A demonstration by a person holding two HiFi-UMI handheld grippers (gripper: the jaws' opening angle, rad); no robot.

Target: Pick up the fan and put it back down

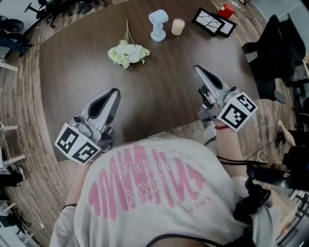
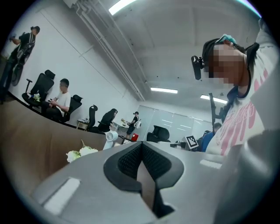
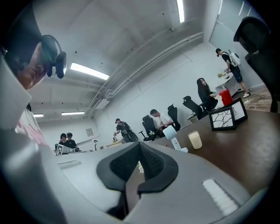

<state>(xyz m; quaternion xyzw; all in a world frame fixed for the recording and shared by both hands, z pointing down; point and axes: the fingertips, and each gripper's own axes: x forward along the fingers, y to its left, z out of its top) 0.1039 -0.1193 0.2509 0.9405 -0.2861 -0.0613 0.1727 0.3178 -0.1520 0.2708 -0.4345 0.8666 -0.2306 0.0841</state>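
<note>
The small pale-blue fan stands upright at the far side of the dark wooden table. It also shows as a small shape in the left gripper view, fan, and in the right gripper view, fan. My left gripper hovers over the near left of the table, shut and empty, pads together. My right gripper hovers over the near right, also shut with nothing in it. Both point level toward the far side, well short of the fan.
A bunch of white flowers lies between the grippers and the fan. A cream candle cup stands right beside the fan, with two picture frames and a red object further right. A black chair stands off the table's right edge.
</note>
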